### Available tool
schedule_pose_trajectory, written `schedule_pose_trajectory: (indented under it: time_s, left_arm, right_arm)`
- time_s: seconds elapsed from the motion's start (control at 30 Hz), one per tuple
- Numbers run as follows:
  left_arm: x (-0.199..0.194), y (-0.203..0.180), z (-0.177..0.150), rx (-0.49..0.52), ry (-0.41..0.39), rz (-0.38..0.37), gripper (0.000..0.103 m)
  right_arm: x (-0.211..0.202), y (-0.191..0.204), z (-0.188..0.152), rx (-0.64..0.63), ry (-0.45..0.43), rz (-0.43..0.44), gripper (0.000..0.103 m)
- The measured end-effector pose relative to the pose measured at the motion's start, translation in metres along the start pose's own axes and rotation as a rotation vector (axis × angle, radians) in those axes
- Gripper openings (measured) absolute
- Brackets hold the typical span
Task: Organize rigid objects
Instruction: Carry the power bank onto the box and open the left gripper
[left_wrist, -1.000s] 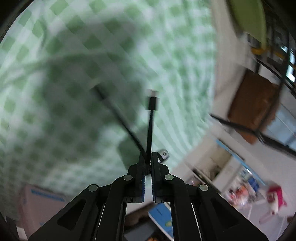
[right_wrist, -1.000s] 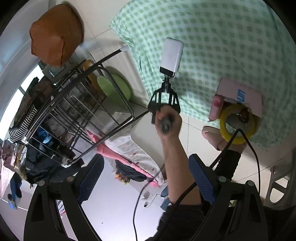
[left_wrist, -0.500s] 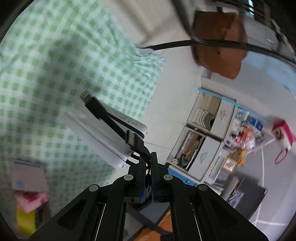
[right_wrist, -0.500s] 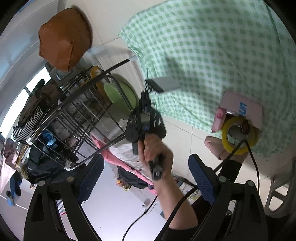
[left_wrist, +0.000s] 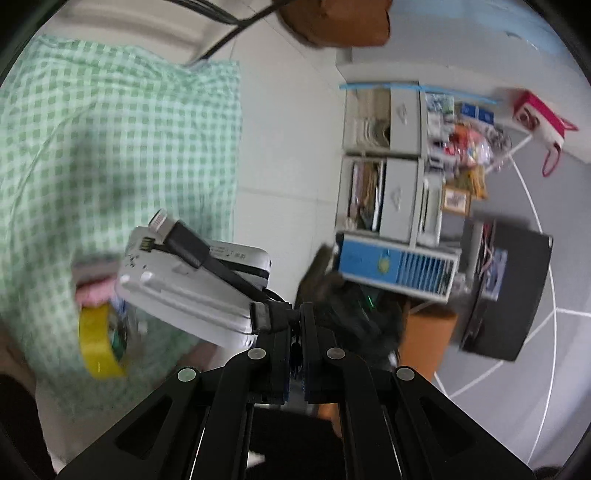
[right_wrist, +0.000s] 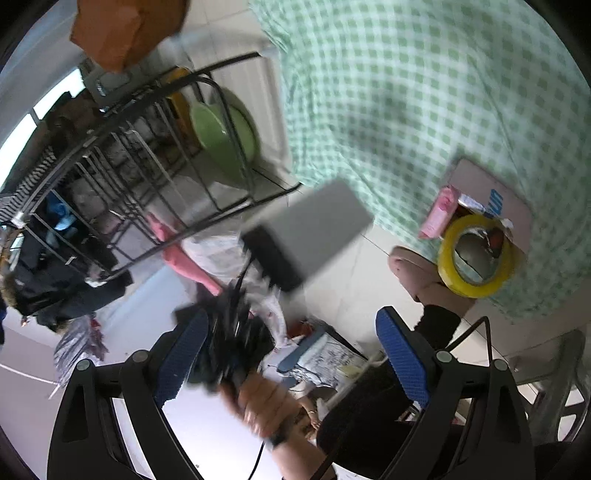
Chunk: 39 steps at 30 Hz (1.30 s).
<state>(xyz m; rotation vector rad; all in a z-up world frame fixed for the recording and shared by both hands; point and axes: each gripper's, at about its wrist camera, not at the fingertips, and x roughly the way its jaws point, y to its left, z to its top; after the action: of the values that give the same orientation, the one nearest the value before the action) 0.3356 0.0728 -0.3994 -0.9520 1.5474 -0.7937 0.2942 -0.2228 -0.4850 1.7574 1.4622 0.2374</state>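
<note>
A white power bank (left_wrist: 192, 284) with a short black cable (left_wrist: 221, 269) hangs in the air off the edge of the green checked cloth (left_wrist: 110, 129). My left gripper (left_wrist: 294, 325) is shut on the cable near its plug, and the bank leans up and to the left of the fingers. In the right wrist view the bank (right_wrist: 314, 225) is a blurred grey slab above the left gripper (right_wrist: 236, 347), which a hand (right_wrist: 262, 402) holds. My right gripper (right_wrist: 291, 332) stands wide open below it, its blue pads (right_wrist: 402, 354) touching nothing.
A yellow tape roll (right_wrist: 476, 254), a pink packet (right_wrist: 439, 214) and a cardboard box (right_wrist: 491, 192) lie at the cloth's near edge. A black wire rack (right_wrist: 147, 166) with a green basin (right_wrist: 221, 140) stands left. Shelves with drawers (left_wrist: 399, 166) stand beyond the left gripper.
The left gripper has risen and rolled, carrying the power bank by its cable up off the checked cloth and toward the right gripper. The right gripper shifted a little and stays open.
</note>
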Motion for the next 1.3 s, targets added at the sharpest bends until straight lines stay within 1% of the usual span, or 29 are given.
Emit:
schedule_pose_trajectory:
  time_s: [0.1,0.2,0.27,0.33,0.37,0.43,0.47,0.5,0.57,0.6,0.63,0.7,0.73,0.8,0.83,0.9,0.97,1.0,1.03,1.07,1.1,1.17,1.27,1.3]
  left_arm:
    - [-0.017,-0.005,-0.025,0.026,0.026,0.011,0.001]
    - [-0.025,-0.008,-0.049,0.053,0.066,0.021,0.001]
    - [-0.02,-0.006,-0.059,0.074,0.109,0.028,0.001]
    - [-0.011,-0.004,-0.066,0.101,0.152,0.042,0.001]
    - [-0.004,-0.001,-0.065,0.101,0.163,0.05,0.001]
    - [0.007,0.005,-0.063,0.092,0.175,0.082,0.001]
    - [0.01,0.007,-0.062,0.089,0.178,0.095,0.001]
    - [0.016,0.011,-0.059,0.084,0.185,0.112,0.001]
    - [0.022,0.017,-0.054,0.062,0.2,0.119,0.001]
    - [0.024,0.017,-0.05,0.058,0.203,0.112,0.001]
    - [0.025,0.013,-0.047,0.065,0.205,0.112,0.001]
    - [0.029,0.005,-0.039,0.144,0.204,0.22,0.001]
    - [0.031,0.007,-0.035,0.15,0.205,0.211,0.001]
    - [0.035,0.016,-0.028,0.078,0.224,0.166,0.001]
    - [0.034,0.018,-0.024,0.073,0.22,0.167,0.001]
    - [0.03,0.016,-0.02,0.08,0.204,0.192,0.001]
    - [0.019,0.017,-0.015,0.08,0.173,0.218,0.001]
    - [0.014,0.019,-0.015,0.073,0.157,0.224,0.001]
    - [0.009,0.02,-0.014,0.057,0.144,0.213,0.001]
    - [0.001,0.023,-0.013,0.033,0.13,0.202,0.001]
    - [-0.005,0.025,-0.01,0.019,0.114,0.212,0.001]
    - [-0.015,0.032,-0.002,-0.006,0.093,0.231,0.001]
    - [-0.015,0.036,-0.006,-0.04,0.082,0.243,0.001]
    - [-0.014,0.037,-0.019,-0.042,0.079,0.253,0.001]
  right_arm:
    - [0.017,-0.001,-0.006,-0.042,0.047,-0.043,0.093]
    - [0.036,-0.004,-0.012,-0.088,0.112,-0.079,0.093]
    - [0.05,-0.012,-0.02,-0.121,0.185,-0.102,0.094]
    - [0.056,-0.024,-0.028,-0.153,0.216,-0.177,0.093]
    - [0.056,-0.034,-0.031,-0.149,0.22,-0.195,0.09]
    - [0.053,-0.061,-0.035,-0.094,0.22,-0.248,0.079]
    - [0.052,-0.071,-0.035,-0.08,0.221,-0.257,0.072]
    - [0.049,-0.081,-0.036,-0.071,0.21,-0.28,0.061]
    - [0.043,-0.096,-0.035,-0.06,0.169,-0.338,0.053]
    - [0.039,-0.104,-0.033,-0.044,0.146,-0.35,0.044]
    - [0.036,-0.114,-0.032,-0.015,0.117,-0.35,0.042]
    - [0.033,-0.133,-0.028,0.05,0.067,-0.331,0.031]
    - [0.035,-0.139,-0.028,0.071,0.051,-0.31,0.026]
    - [0.04,-0.142,-0.026,0.072,0.02,-0.276,0.026]
    - [0.043,-0.14,-0.024,0.056,0.001,-0.258,0.026]
    - [0.049,-0.136,-0.02,0.044,-0.025,-0.235,0.025]
    - [0.051,-0.134,-0.018,0.039,-0.033,-0.224,0.023]
    - [0.052,-0.131,-0.016,0.034,-0.045,-0.207,0.012]
    - [0.051,-0.127,-0.014,0.034,-0.049,-0.163,0.006]
    - [0.051,-0.124,-0.014,0.028,-0.046,-0.154,0.006]
    - [0.052,-0.12,-0.012,0.012,-0.049,-0.169,0.006]
    - [0.057,-0.118,-0.008,-0.001,-0.036,-0.172,0.006]
    - [0.07,-0.118,-0.002,-0.008,-0.002,-0.17,0.006]
    - [0.074,-0.117,0.0,-0.016,-0.002,-0.174,0.006]
